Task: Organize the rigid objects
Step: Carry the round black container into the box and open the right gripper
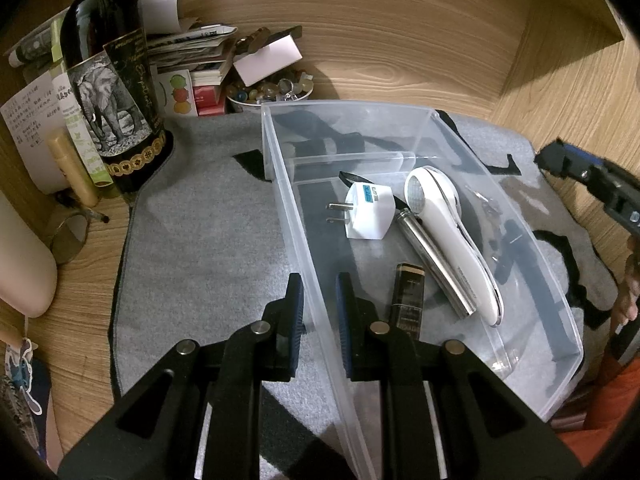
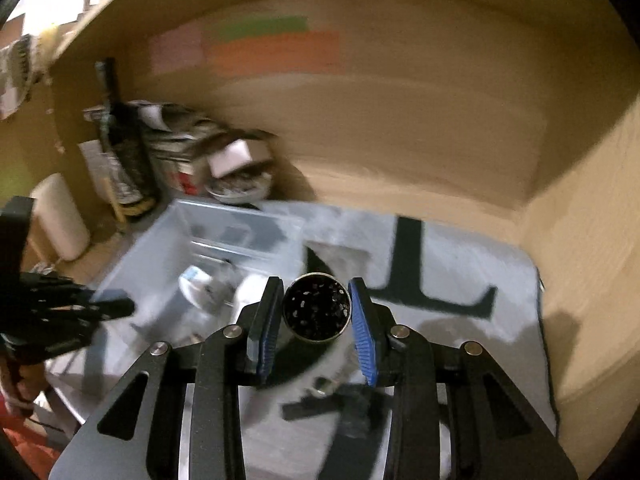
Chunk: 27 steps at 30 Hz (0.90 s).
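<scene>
The left gripper (image 1: 319, 312) straddles the near left wall of the clear plastic bin (image 1: 280, 184), one finger outside and one inside, the jaws parted with a gap on either side of the wall; whether the pads touch the plastic cannot be told. The bin rests on a grey mat (image 1: 208, 216) spread over the wooden table (image 1: 560, 92). Inside it lie a white plug adapter (image 1: 366, 216), a white handheld device (image 1: 448, 232) with a round mesh face, a silver metal cylinder (image 1: 436, 260) just beside that device, and a dark rectangular item (image 1: 408, 292) near the gripper's inner finger. At the far left stand a dark bottle (image 1: 108, 80) with an elephant label, a stack of papers (image 1: 192, 44) and a bowl of small stones (image 1: 268, 90). The right gripper (image 2: 316, 320) is closed on a round metal container (image 2: 317, 309), its open end facing the camera, held above the mat's near right part, beside the bin (image 2: 168, 248); this view is blurred.
</scene>
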### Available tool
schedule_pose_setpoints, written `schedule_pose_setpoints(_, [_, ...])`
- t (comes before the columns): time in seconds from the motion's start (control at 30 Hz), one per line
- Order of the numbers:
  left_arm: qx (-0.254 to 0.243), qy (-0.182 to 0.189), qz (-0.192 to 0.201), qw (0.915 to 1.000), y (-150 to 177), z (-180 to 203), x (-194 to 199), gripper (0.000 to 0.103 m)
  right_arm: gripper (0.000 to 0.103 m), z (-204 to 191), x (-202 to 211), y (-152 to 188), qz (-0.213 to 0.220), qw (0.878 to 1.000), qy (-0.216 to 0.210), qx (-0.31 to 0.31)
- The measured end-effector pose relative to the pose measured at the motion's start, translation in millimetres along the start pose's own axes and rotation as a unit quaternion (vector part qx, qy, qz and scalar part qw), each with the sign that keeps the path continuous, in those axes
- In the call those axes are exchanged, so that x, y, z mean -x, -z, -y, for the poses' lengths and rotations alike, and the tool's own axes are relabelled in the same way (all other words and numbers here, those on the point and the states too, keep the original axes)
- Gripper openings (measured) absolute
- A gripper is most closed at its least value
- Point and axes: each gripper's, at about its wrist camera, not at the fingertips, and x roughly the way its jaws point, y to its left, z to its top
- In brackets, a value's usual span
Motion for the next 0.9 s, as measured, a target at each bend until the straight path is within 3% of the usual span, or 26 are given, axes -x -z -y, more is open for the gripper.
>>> schedule_pose_setpoints(0.23, [-0.001,0.000,0.000,1.0000,-0.6,-0.2,-0.2,0.016,0.031,-32.3,-9.8,-6.2,-0.007,0.998,-0.050,0.030])
schedule_pose_setpoints(0.47, [0.000,0.001,0.001,1.0000,-0.5,-0.2,-0.7,0.017,0.031,-61.6,-44.7,2.7,-0.081,0.990,-0.099,0.063])
schedule_pose_setpoints(0.77, [0.001,0.000,0.001,1.0000,-0.4,0.3,-0.8,0.016,0.031,-78.6,-57.9,8.9,-0.113,0.982,-0.126,0.086])
schedule_pose_setpoints(0.83, [0.001,-0.001,0.002,1.0000,-0.3,1.6,-0.8,0.016,0.035,-78.1,-57.5,7.8,-0.113,0.982,-0.122,0.085])
schedule_pose_setpoints(0.9, [-0.003,-0.002,0.003,1.0000,-0.1,1.9,-1.0,0.016,0.050,-76.1,-56.4,6.2,-0.111,0.983,-0.121,0.077])
